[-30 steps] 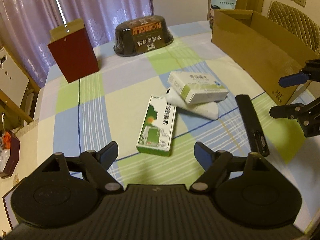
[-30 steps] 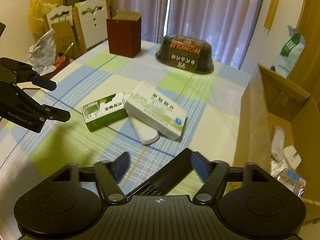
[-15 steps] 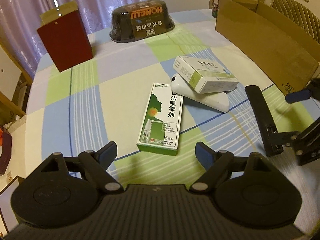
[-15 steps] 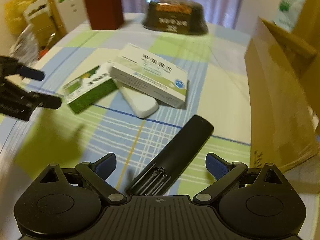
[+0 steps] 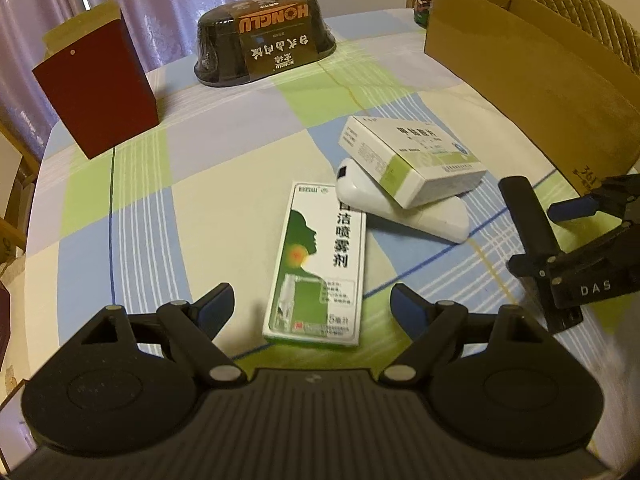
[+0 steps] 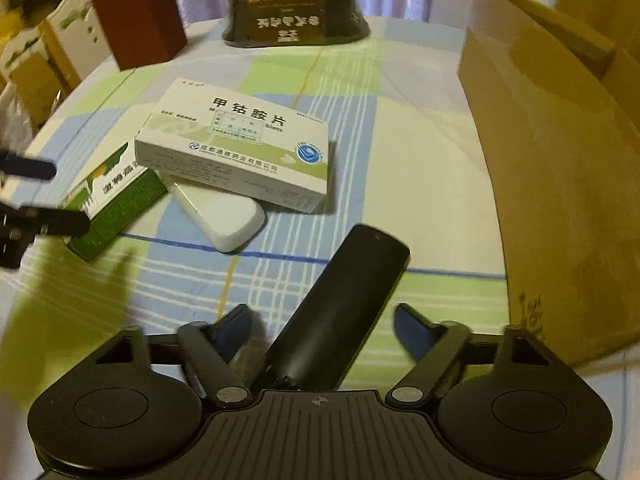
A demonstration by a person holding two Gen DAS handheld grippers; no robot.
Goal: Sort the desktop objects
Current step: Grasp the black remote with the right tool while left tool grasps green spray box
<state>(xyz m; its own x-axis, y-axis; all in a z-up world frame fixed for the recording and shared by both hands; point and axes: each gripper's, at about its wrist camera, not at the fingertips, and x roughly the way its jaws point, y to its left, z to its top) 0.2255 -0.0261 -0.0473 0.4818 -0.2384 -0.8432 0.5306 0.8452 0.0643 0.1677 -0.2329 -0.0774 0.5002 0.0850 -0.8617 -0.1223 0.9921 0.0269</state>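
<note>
My left gripper (image 5: 312, 306) is open, low over the table, its fingertips either side of the near end of a green-and-white spray box (image 5: 320, 264) lying flat. Just beyond lies a white remote (image 5: 404, 214) with a white medicine box (image 5: 412, 160) resting across it. A black remote (image 6: 344, 304) lies on the cloth between the fingers of my right gripper (image 6: 324, 330), which is open with a gap on both sides. In the left wrist view the right gripper (image 5: 560, 236) sits over the black remote (image 5: 524, 216) at the right.
An open cardboard box (image 6: 560, 160) stands along the table's right side. A dark red box (image 5: 96, 92) and a black oval container (image 5: 264, 40) stand at the back. The checked tablecloth (image 5: 200, 208) covers a round table; chairs stand beyond its left edge.
My right gripper has come down over the black remote's near end and its fingers have drawn in a little. The left gripper has moved in closer to the green spray box.
</note>
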